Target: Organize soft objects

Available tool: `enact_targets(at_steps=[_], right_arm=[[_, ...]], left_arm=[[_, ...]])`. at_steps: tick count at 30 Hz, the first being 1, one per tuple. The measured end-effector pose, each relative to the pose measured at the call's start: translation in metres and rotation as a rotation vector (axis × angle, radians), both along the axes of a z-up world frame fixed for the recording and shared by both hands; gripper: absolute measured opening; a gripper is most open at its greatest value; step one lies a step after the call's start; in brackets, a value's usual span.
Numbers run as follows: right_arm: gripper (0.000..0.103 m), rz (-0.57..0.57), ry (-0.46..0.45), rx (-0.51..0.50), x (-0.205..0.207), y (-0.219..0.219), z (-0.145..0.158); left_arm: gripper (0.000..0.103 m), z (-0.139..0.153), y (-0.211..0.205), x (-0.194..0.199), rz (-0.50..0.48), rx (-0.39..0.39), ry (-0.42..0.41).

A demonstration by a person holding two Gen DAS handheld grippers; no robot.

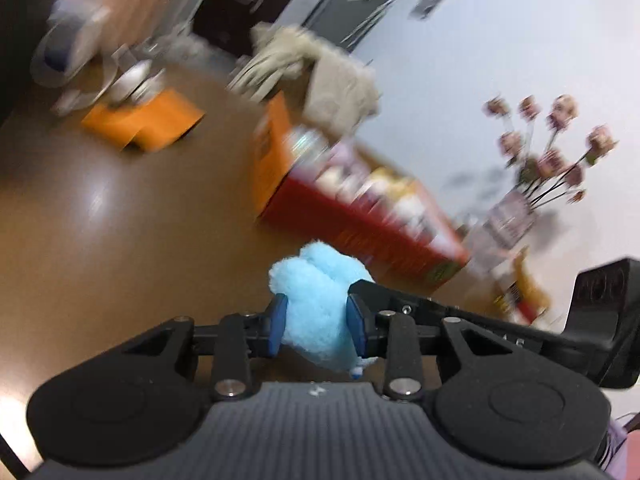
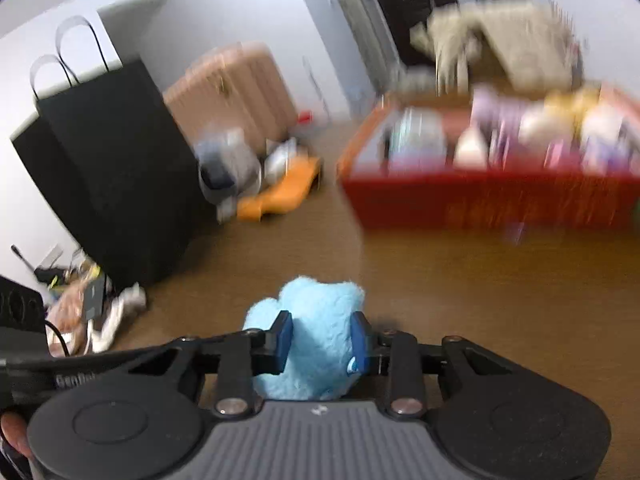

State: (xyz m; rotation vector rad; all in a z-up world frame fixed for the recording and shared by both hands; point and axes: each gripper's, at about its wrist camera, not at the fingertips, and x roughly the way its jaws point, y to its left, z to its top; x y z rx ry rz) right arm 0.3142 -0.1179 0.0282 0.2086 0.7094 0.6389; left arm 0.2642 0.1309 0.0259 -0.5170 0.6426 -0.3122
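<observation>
You've got bare brown floor ahead. Red box blocks far right. Black bag blocks left.

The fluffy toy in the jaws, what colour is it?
Light blue. The fluffy toy shows best in the right wrist view.

Two grippers are showing, one per view: the left gripper and the right gripper, each with two blue pads. Light blue plush is sitting between both pairs of pads, one light blue plush toy in the left wrist view and one in the right wrist view; whether these are two toys or two parts of a single one cannot be told. One red box is standing on the brown floor, holding several soft things too blurred to count. One beige cloth is hanging behind it. One black paper bag is standing near the wall. One orange item is lying on the floor. One vase of flowers is standing by the wall, carrying about eight blooms.
</observation>
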Motion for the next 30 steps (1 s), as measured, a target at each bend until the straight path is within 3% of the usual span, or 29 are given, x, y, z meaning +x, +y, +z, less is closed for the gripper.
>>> enact_targets(at_steps=[3, 6, 10, 12, 13, 14, 17, 19, 20, 21, 24, 25, 26, 27, 30], right_arm=[[0.031, -0.056, -0.072, -0.002, 0.047, -0.019, 0.036], [0.031, -0.099, -0.052, -0.07, 0.117, -0.027, 0.046], [0.026, -0.112, 0.135, -0.084, 0.201, -0.036, 0.008], [0.021, -0.105, 0.185, -0.105, 0.216, -0.033, -0.014], [0.015, -0.097, 0.189, -0.115, 0.218, -0.031, -0.02], [0.014, -0.094, 0.182, -0.102, 0.216, -0.032, -0.021], [0.021, -0.099, 0.136, -0.098, 0.202, -0.041, -0.007], [0.03, -0.107, 0.06, -0.109, 0.174, -0.055, 0.015], [0.038, -0.117, 0.013, -0.123, 0.159, -0.064, 0.025], [0.042, -0.136, -0.037, -0.138, 0.139, -0.075, 0.035], [0.056, -0.182, -0.169, -0.164, 0.074, -0.109, 0.055], [0.066, -0.2, -0.214, -0.172, 0.05, -0.121, 0.058], [0.076, -0.224, -0.25, -0.18, 0.026, -0.132, 0.059], [0.08, -0.251, -0.284, -0.184, 0.0, -0.144, 0.058], [0.09, -0.311, -0.311, -0.165, -0.068, -0.171, 0.044]], left_arm=[[0.033, 0.035, -0.024, 0.065, -0.055, 0.048, -0.054], [0.032, 0.041, -0.048, 0.143, -0.096, 0.088, 0.019], [0.028, 0.015, -0.076, 0.216, -0.077, 0.205, 0.157], [0.03, 0.003, -0.085, 0.226, -0.07, 0.25, 0.173], [0.03, -0.001, -0.088, 0.227, -0.076, 0.252, 0.191], [0.031, -0.002, -0.088, 0.226, -0.065, 0.242, 0.189], [0.041, 0.008, -0.088, 0.212, -0.033, 0.274, 0.178], [0.058, 0.023, -0.093, 0.182, -0.021, 0.325, 0.107], [0.064, 0.032, -0.095, 0.162, -0.023, 0.341, 0.059], [0.076, 0.04, -0.095, 0.146, -0.024, 0.358, 0.014], [0.097, 0.056, -0.108, 0.071, 0.036, 0.463, -0.167], [0.103, 0.057, -0.112, 0.049, 0.062, 0.5, -0.218], [0.103, 0.057, -0.116, 0.025, 0.091, 0.525, -0.269], [0.103, 0.055, -0.119, 0.001, 0.118, 0.538, -0.306], [0.103, 0.044, -0.117, -0.058, 0.179, 0.497, -0.307]])
